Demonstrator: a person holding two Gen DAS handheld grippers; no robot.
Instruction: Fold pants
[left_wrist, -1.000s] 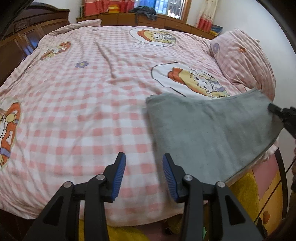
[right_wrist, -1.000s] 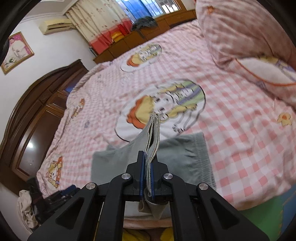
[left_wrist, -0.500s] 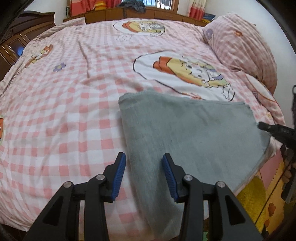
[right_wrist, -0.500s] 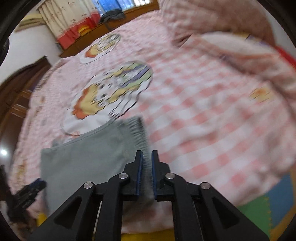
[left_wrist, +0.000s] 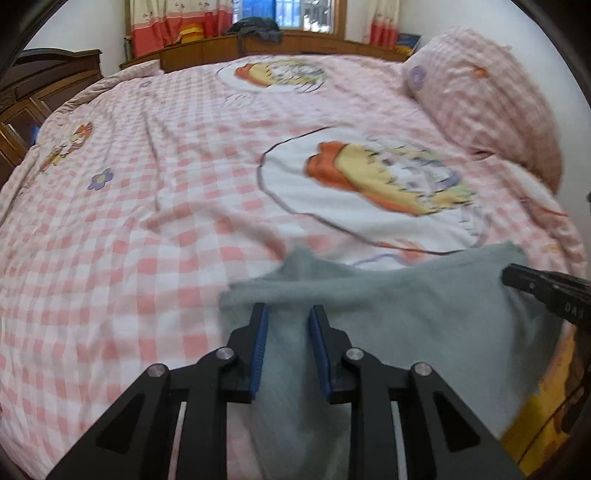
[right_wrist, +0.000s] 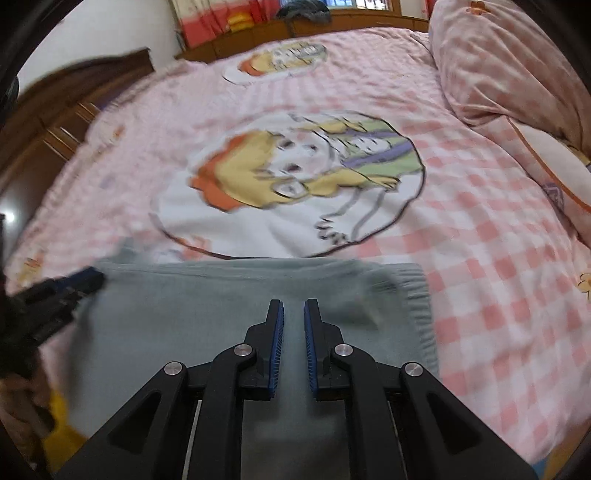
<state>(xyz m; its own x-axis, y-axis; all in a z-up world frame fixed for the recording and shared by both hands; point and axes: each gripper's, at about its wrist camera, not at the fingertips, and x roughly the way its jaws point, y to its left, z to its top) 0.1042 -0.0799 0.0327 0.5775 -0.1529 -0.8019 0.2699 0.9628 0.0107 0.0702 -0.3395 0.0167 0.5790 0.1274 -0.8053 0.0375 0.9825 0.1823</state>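
While the grey pants (right_wrist: 229, 306) are lying folded at the near edge of the bed (left_wrist: 147, 221), the left tongs (left_wrist: 286, 332) are being held moderately apart over their left end, gripping nothing. The right tongs (right_wrist: 294, 325) are being held narrowly parted above the cloth, near the ribbed waistband (right_wrist: 419, 310), likewise gripping nothing.
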